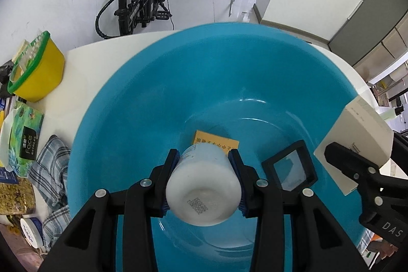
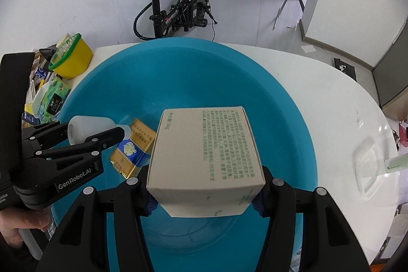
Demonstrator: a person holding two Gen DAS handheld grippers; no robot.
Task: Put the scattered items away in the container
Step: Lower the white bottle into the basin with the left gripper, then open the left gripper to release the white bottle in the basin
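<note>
A large blue basin (image 1: 142, 93) sits on the white table; it also fills the right wrist view (image 2: 285, 119). My left gripper (image 1: 204, 162) is shut on a white plastic bottle (image 1: 204, 190), held over the basin; the bottle also shows in the right wrist view (image 2: 89, 128). My right gripper (image 2: 205, 191) is shut on a beige cardboard box (image 2: 206, 152), held above the basin; the box shows at the right edge of the left wrist view (image 1: 357, 134). A yellow and blue packet (image 2: 132, 147) and a black square-framed item (image 1: 293, 167) lie in the basin.
At the table's left edge stand a yellow tub with green rim (image 1: 35, 68), a green tissue pack (image 1: 23, 137), a checked cloth (image 1: 51, 170) and a tape roll (image 1: 30, 231). A clear plastic piece (image 2: 369, 167) lies on the table at the right. A bicycle (image 2: 176, 4) stands behind.
</note>
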